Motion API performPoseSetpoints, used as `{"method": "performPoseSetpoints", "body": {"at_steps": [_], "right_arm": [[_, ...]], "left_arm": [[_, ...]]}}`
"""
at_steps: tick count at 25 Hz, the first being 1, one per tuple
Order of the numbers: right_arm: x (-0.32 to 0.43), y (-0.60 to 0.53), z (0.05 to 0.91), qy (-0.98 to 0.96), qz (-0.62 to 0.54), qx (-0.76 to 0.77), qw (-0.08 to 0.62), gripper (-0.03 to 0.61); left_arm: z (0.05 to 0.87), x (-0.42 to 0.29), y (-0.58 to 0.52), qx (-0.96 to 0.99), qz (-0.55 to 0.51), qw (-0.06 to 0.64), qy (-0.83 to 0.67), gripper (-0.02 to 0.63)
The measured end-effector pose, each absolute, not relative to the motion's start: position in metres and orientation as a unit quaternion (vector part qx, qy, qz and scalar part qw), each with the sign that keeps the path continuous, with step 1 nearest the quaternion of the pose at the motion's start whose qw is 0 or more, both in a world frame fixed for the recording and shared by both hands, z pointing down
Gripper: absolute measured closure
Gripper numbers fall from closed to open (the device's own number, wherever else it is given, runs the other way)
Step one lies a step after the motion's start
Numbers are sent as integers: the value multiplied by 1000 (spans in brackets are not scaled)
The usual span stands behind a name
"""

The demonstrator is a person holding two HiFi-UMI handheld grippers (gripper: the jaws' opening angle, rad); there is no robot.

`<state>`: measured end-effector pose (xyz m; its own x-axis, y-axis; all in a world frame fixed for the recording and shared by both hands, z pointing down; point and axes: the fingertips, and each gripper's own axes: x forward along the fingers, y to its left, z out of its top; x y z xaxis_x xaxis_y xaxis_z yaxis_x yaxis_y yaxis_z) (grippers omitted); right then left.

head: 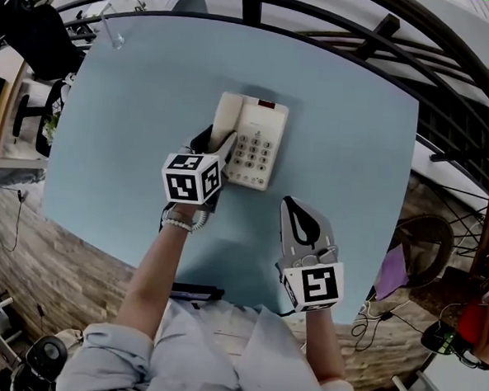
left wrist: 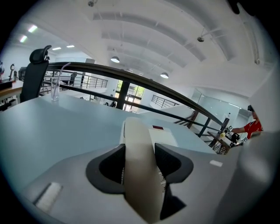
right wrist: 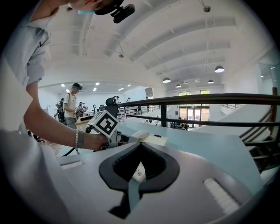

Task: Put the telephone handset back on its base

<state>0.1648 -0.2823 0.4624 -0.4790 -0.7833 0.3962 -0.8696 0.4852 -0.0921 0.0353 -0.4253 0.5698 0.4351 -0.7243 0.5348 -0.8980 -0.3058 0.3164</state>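
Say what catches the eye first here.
A cream handset is clamped in the left tool, along the left side of its base mid-table. The right tool hangs shut and empty nearer the person, over the pale blue table.

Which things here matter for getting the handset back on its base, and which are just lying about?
Job: cream plastic telephone handset, gripped by the left claw; cream push-button telephone base; light blue table.
Lying about: clear drinking glass at the table's far corner; black office chair; right claw, shut, empty.
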Motion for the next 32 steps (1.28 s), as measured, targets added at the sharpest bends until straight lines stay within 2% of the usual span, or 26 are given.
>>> {"method": "performPoseSetpoints", "body": {"at_steps": [12,23,24,30,32], "right_arm": [[170,-278,463,-841,140,499,154,575],[146,-260,454,-840,128,506,149,575],[144,-256,453,-839,127,508,147,575],[129,-234,442,-836,113,517,146,575],[122,-226,437,-835,108,519,147,575]], "left_arm": [[567,40,-423,814,165,266,-489,403],[538,19,-394,839,136,254,-462,407],[535,15,-390,841,133,250,-462,414],[514,-9,-364,841,123,220,-478,577],[508,-16,-353,844,119,216,-476,610]]}}
